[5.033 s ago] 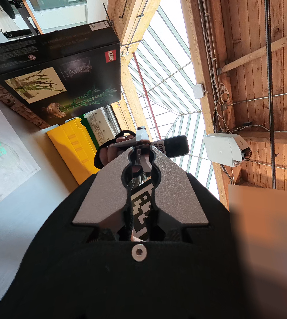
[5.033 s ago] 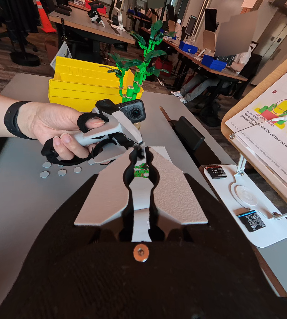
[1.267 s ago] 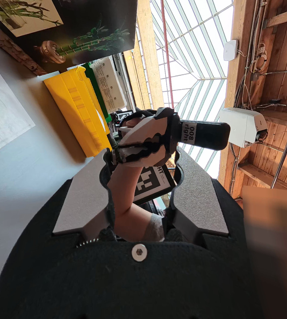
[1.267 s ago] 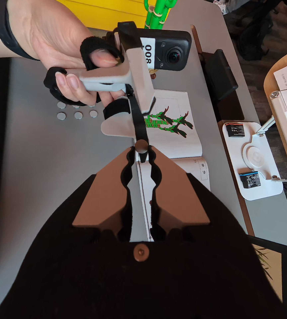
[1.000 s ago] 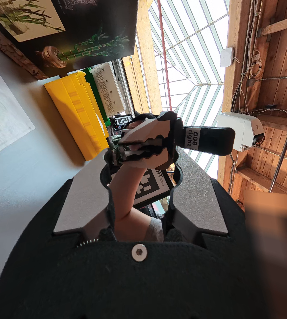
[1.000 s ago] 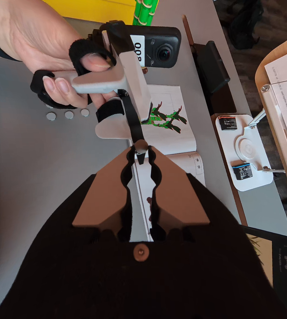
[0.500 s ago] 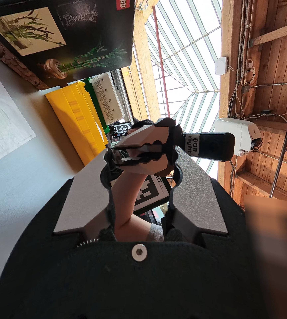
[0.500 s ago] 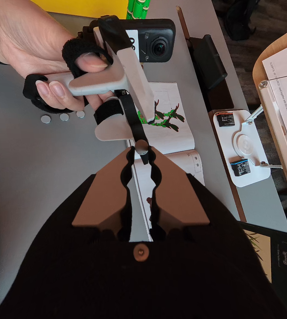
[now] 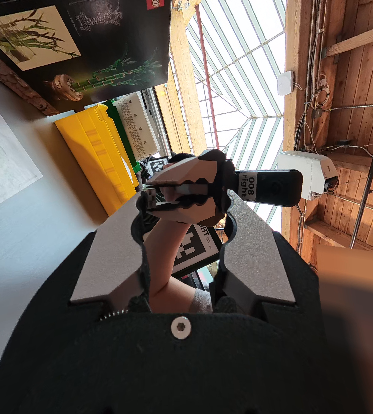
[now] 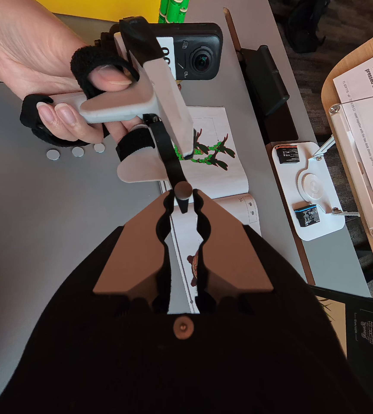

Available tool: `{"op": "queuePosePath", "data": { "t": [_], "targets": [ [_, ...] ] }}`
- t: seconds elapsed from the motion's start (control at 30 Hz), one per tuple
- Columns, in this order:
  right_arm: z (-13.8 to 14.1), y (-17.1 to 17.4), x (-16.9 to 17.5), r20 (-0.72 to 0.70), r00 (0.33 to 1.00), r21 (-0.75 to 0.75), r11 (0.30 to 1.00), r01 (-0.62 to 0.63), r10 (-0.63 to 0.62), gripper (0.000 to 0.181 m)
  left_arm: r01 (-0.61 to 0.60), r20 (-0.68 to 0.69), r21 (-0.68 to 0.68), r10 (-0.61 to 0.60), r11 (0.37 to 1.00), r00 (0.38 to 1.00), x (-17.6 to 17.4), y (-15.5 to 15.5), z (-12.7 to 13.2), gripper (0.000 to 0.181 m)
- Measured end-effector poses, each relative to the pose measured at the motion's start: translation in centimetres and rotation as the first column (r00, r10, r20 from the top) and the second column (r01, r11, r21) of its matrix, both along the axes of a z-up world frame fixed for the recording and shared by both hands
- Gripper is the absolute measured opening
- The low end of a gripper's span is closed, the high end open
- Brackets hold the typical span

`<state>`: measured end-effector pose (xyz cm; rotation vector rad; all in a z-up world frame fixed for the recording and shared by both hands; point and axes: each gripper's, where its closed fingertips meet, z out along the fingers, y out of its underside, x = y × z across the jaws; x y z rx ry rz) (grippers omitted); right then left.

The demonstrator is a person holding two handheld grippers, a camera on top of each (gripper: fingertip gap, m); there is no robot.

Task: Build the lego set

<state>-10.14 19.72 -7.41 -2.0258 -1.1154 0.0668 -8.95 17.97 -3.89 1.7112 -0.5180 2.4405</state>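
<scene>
Lego piece (image 10: 183,190), small, round and grey, sits pinched between the fingers of our right gripper (image 10: 183,198), above the open booklet (image 10: 217,179) on the table (image 10: 46,224). Our left gripper (image 9: 183,199) has its fingers spread wide, one fingertip right at the piece. Beyond stands the green bamboo model (image 10: 173,11), near a yellow bin (image 10: 91,9).

Five seconds ago the left claw (image 9: 182,215) was closed on a small piece; now its fingers stand wide apart. The right claw (image 10: 182,197), then pinching a green piece low over the booklet (image 10: 212,174), now grips a small grey round piece up beside the left claw's finger.
</scene>
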Motion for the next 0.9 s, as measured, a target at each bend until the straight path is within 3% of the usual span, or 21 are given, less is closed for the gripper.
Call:
{"op": "queuePosePath", "data": {
  "t": [0.9],
  "targets": [
    [-0.43, -0.3, 0.03, -0.032, 0.999, -0.031, 0.999, -0.024, 0.023, 0.015, 0.03, -0.022, 0.068, -0.029, 0.997, 0.999, 0.1, -0.8, -0.2, 0.072]
  ]
}}
